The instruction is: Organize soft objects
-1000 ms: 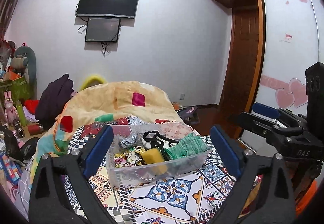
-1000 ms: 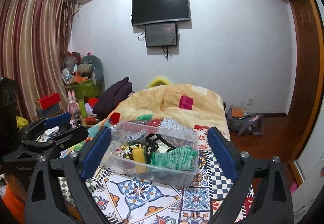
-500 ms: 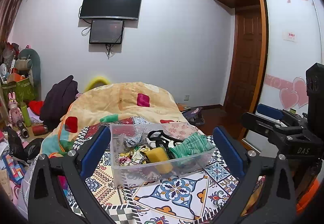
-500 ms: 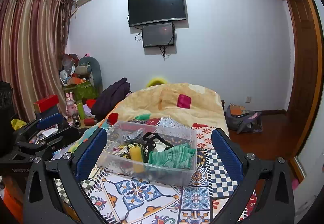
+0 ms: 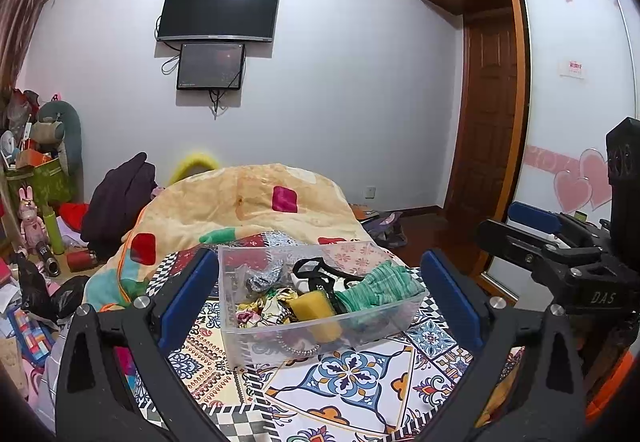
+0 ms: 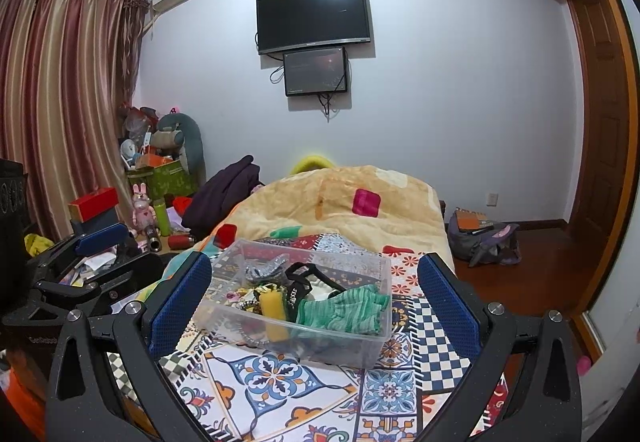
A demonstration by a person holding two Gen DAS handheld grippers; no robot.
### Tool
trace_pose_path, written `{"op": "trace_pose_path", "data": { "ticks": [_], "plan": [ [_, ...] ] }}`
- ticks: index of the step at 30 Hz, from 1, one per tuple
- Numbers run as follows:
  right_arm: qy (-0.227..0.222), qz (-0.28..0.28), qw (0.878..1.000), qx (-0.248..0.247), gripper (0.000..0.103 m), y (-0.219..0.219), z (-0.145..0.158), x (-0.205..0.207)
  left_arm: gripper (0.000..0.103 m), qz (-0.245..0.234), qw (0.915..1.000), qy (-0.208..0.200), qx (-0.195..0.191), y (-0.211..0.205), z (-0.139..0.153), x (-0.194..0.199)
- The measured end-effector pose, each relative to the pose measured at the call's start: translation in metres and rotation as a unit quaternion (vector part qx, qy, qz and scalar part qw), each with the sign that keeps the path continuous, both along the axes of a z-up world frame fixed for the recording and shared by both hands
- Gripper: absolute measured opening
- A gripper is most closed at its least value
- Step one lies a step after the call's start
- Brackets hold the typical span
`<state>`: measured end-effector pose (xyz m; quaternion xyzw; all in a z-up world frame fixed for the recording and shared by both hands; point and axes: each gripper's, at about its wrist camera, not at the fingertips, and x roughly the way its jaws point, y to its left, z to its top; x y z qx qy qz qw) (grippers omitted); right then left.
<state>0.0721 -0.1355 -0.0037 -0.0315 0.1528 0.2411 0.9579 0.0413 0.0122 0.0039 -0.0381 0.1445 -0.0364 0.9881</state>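
A clear plastic bin [image 5: 240,342] [image 6: 372,346] stands on the patterned bedspread. It holds a green striped cloth [image 5: 376,288] [image 6: 340,312], a yellow sponge [image 5: 314,304] [image 6: 272,306], a black strap [image 5: 316,268] [image 6: 304,276], a grey bundle [image 5: 264,276] and a floral cloth [image 5: 260,308]. My left gripper [image 5: 318,294] is open and empty, held above the bed in front of the bin. My right gripper [image 6: 314,296] is open and empty too. Each gripper shows at the edge of the other's view.
A yellow quilt [image 5: 256,202] [image 6: 348,202] is heaped behind the bin. Dark clothes [image 5: 120,194] lie at its left. Toys, boxes and bottles crowd the left floor [image 6: 156,182]. A bag [image 6: 484,238] lies on the wood floor at right. A wardrobe [image 5: 576,82] stands right.
Both grippers have tilted up and drawn slightly back, so the bin sits lower in both views. Both stay open and empty. The bin's contents have not moved.
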Motion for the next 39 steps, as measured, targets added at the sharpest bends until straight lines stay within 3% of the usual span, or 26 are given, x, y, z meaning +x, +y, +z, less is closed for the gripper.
{"op": "trace_pose_path", "data": {
  "ticks": [39],
  "plan": [
    [-0.003, 0.004, 1.0, 0.005, 0.103, -0.0029, 0.0056, -0.0012, 0.103, 0.005, 1.0, -0.002, -0.001, -0.0011, 0.006, -0.0042]
  ]
}}
